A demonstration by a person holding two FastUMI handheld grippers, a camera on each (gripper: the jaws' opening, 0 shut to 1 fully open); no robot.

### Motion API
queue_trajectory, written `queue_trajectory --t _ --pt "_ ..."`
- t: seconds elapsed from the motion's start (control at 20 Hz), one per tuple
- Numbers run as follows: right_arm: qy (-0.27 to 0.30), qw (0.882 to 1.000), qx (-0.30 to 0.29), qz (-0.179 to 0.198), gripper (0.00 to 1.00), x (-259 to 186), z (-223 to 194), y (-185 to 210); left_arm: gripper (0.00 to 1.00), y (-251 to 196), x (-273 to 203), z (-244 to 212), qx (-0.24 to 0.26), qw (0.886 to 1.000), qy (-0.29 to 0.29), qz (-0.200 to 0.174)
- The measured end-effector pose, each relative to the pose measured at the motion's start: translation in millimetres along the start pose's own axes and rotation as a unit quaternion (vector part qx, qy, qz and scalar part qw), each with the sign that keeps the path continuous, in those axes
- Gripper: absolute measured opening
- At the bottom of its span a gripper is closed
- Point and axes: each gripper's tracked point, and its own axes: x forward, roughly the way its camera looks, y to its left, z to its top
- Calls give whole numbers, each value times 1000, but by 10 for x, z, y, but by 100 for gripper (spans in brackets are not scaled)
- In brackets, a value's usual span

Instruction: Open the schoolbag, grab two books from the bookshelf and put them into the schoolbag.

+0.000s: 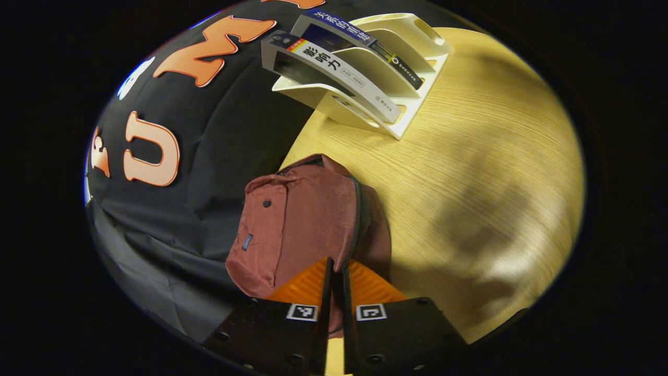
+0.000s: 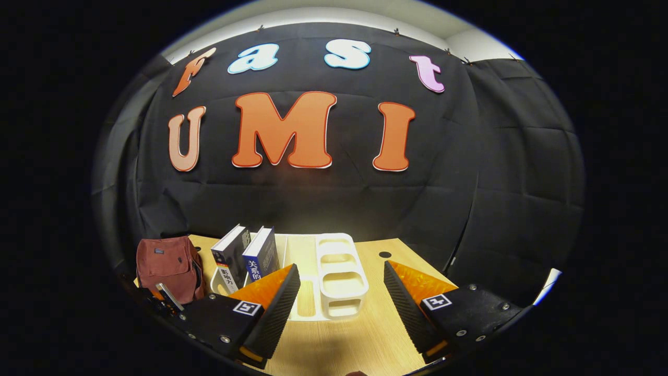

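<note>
My left gripper (image 1: 334, 266) has its two orange fingers pressed together right at the zipper line of the schoolbag (image 1: 302, 224); there seems to be a zipper pull pinched between them, but I cannot tell for sure that both pads bite on it. The bag is dark red, lying at the table's (image 1: 469, 198) edge where the wood meets the black cloth wall, and its zipper runs up the side away from my fingertips. It carries a small dark tag on its front pocket, too small for me to read. Beyond the bag, the pale wood runs bare and wide, plenty of room to swing. Farther up sits the white bookshelf (image 1: 412, 68) with two books (image 1: 339, 62) leaning in its slots, spines toward me, with large printed characters on them. My right gripper (image 2: 342, 287) hangs with its fingers spread wide apart, gripping nothing, aimed at the bookshelf's open white dividers. In the right gripper view the two books stand in the slots just beside my finger, the schoolbag beyond them near the table's end, and the table's far edge meets the cloth wall.
</note>
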Motion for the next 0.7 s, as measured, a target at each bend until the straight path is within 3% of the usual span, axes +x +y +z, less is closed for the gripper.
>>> queue_trajectory --t 0.2,0.7 --pt "9 1000 -5 20 96 24 -1 136 3 325 -129 103 -48 998 -4 -33" --pt "38 993 -34 107 96 221 152 836 1 1422 -367 443 -88 992 -55 -76"
